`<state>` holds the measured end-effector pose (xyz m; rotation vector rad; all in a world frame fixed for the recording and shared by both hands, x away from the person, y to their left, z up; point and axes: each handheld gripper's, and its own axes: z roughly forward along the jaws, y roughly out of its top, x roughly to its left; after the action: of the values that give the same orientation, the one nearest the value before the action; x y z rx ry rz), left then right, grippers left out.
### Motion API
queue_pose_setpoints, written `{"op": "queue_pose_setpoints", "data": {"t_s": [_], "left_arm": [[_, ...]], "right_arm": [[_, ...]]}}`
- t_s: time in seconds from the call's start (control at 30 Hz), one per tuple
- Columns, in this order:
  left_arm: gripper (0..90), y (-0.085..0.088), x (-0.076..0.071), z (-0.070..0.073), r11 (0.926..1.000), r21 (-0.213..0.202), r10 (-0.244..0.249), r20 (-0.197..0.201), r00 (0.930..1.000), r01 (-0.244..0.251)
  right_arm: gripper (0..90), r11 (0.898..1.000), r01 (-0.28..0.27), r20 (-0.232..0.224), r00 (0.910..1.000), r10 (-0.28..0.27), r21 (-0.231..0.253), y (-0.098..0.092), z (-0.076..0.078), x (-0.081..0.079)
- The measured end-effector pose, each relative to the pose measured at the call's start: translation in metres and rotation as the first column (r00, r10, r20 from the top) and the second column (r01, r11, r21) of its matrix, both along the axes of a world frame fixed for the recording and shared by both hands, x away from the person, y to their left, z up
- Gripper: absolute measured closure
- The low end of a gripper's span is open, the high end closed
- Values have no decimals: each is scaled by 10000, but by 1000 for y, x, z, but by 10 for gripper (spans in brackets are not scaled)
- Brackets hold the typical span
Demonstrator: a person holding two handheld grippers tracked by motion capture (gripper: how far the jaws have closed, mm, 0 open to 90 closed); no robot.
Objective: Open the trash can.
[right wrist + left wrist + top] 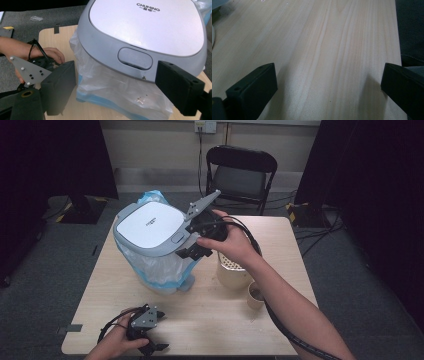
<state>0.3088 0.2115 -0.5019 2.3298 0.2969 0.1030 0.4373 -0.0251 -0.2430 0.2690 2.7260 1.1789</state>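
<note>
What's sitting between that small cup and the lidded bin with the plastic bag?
In the high view, a beige perforated container stands between the small cup and the bin, partly hidden under the person's right hand.

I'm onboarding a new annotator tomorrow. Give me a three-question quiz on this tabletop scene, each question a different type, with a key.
1. True or false: the lid of the bin is shut.
2. What lines the bin? A) a plastic bag B) newspaper C) cloth
3. Fill in: the right gripper is at the bin's lid, while the left gripper is above the ____.

Key: 1 true; 2 A; 3 table
</note>
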Motion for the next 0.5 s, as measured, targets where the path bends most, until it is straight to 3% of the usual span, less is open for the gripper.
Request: {"op": "queue_pose_setpoints", "data": {"t_s": [0.5], "left_arm": [[0, 0, 0, 0, 10000, 18, -19, 16, 10000, 19]], "right_arm": [[167, 9997, -232, 26, 9997, 232, -104, 19, -3, 3]]}}
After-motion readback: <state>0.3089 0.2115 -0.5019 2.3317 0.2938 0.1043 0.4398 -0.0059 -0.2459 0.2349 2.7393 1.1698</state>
